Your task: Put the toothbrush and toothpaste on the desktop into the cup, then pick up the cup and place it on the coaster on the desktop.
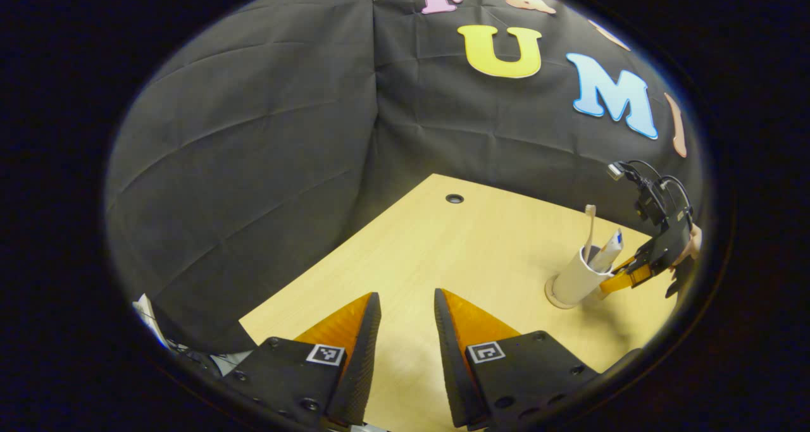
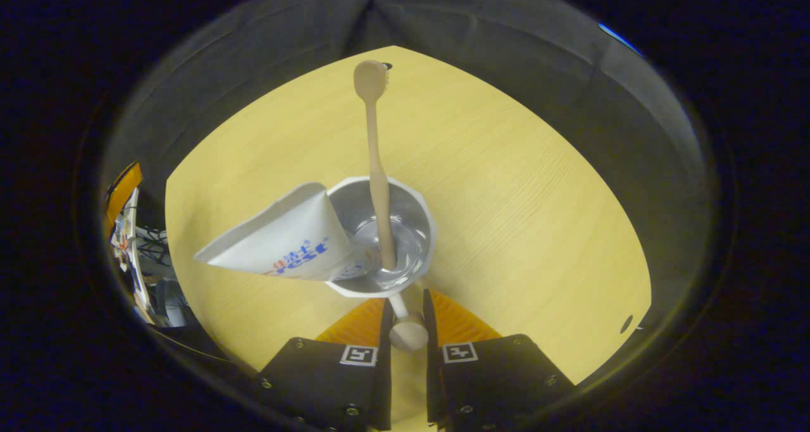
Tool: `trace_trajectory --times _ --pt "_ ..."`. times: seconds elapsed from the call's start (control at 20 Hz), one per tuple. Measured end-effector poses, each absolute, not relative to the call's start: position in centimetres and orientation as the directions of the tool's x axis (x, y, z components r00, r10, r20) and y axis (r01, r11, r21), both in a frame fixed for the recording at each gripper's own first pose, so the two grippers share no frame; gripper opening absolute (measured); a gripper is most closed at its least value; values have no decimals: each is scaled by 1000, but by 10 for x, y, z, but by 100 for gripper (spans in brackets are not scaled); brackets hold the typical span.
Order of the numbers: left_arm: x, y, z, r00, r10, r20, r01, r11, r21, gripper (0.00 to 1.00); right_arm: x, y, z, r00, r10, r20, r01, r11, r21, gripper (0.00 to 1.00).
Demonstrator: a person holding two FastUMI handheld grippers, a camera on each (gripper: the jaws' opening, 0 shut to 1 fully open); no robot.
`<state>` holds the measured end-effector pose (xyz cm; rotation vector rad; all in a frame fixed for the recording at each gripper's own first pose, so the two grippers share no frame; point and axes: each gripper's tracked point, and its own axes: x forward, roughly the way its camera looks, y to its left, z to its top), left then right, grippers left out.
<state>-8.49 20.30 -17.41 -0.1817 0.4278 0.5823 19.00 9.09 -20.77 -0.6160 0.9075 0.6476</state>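
White cup (image 2: 380,236) (toothbrush (image 2: 377,166) and toothpaste (image 2: 285,239) already inside) seems to sit on the coaster (image 1: 557,298), its handle pinched by the right gripper (image 2: 406,318), the left gripper (image 1: 408,331) agape; a jerky release could topple it.

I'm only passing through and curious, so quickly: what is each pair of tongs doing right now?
Left tongs: open, holding nothing.
Right tongs: closed on the handle of the cup.
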Motion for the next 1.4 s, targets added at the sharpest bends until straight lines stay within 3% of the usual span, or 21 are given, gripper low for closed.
trace_trajectory --times 0.15,0.55,0.75,1.0,1.25,1.4 --pt "-77 192 -169 771 471 -429 -538 842 -43 55 185 89 -191 488 269 -830 -712 673 -200 27" --pt "-43 152 -143 850 374 -371 -415 909 -33 56 153 66 -141 597 346 -724 -611 781 -131 27" --pt "-13 123 -107 903 305 -302 -329 944 -29 56 140 59 -95 740 362 -568 -496 863 -96 27" --pt "19 69 -41 960 218 -179 -223 975 -12 55 116 39 -16 908 298 -295 -332 940 -74 27" --pt "31 32 33 992 125 -15 -126 992 -13 55 77 12 51 980 195 -44 -197 979 -43 26" --pt "33 8 59 997 65 39 -65 998 6 55 56 0 73 989 141 47 -139 990 -36 27"
